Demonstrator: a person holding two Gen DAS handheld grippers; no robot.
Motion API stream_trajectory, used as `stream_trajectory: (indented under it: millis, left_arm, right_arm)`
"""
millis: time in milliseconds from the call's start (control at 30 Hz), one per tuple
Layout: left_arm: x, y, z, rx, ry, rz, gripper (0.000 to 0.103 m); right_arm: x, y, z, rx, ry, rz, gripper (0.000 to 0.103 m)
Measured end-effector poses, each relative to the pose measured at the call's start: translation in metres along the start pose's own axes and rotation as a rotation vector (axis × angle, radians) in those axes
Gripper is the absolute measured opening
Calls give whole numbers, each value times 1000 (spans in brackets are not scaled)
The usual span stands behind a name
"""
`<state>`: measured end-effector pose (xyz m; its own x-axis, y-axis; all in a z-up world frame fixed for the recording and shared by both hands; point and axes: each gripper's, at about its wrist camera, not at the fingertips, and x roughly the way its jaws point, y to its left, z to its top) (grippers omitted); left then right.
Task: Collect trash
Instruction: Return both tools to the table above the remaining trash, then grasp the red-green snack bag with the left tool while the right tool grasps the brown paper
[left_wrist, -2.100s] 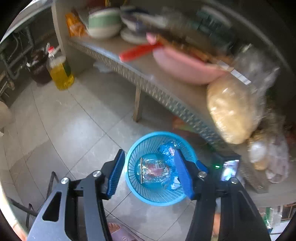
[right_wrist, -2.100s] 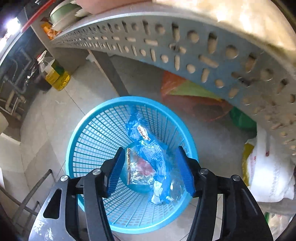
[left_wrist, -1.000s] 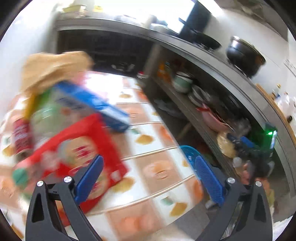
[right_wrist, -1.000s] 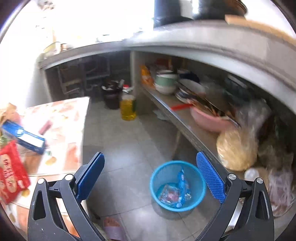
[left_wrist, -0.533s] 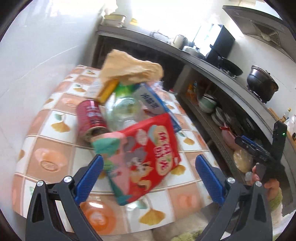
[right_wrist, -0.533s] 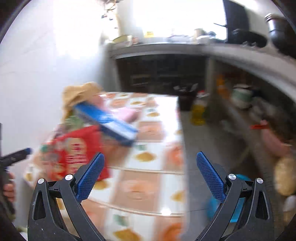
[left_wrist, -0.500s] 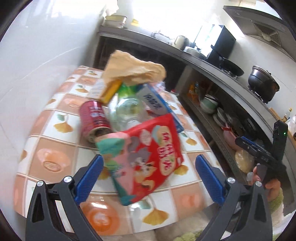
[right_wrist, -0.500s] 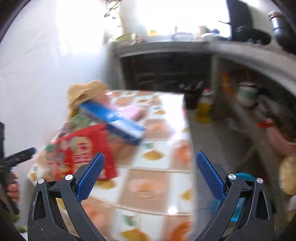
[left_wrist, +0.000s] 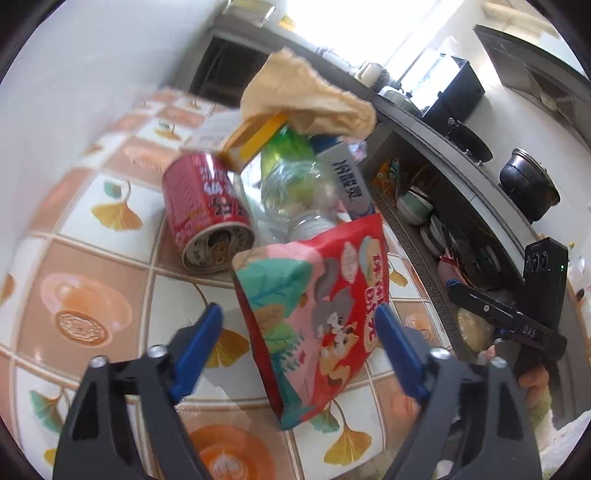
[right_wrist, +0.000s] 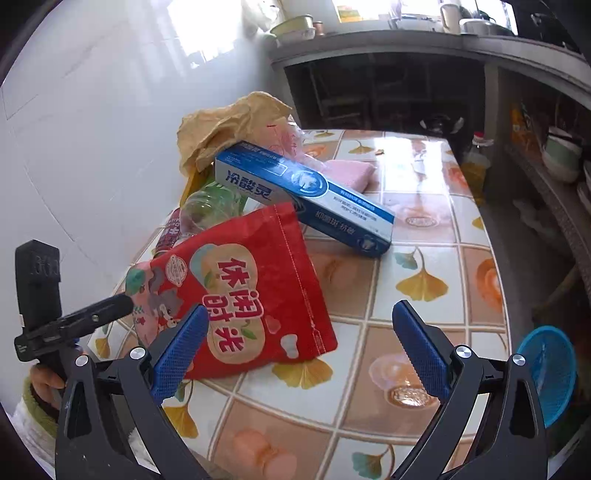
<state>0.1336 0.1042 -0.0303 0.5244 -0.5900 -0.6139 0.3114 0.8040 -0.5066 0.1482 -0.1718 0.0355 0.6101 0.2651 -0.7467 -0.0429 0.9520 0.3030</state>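
The tiled table carries a heap of trash against the wall. A red snack bag lies nearest, between the spread fingers of the left tool. Behind it lie a blue box, a clear bottle and a red can. The right tool gapes empty. A blue basket stands on the floor, far right.

One snack bag, one can, one bottle, one toothpaste box, one basket
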Motion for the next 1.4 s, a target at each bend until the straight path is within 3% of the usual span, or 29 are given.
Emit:
stream_trajectory:
  millis: [133,367,533,733,800,933,1167,1400]
  left_arm:
    - [9,8,1,-27,18,-36,60]
    - [14,12,-3,-25,31,-68,57]
    - [15,12,-5,-5,40,-63,43]
    - [10,11,-7,3,29,-71,33]
    - [9,12,-8,2,27,-76,31]
    - [7,12,-9,-7,17,-81,28]
    - [3,13,-12,-25,10,-114,24]
    - [-1,17,-16,-34,12,-142,22]
  right_arm:
    - [12,-1,2,15,24,2,95]
    - [26,-1,0,34,59,11,89]
    - [21,2,10,24,31,22,87]
    - [4,20,57,-32,-73,72,87]
    - [4,29,81,-20,-99,129,87]
    - [21,46,123,21,-101,200,91]
    - [70,66,171,-30,-88,73,91]
    - [107,74,176,-86,-33,-38,91]
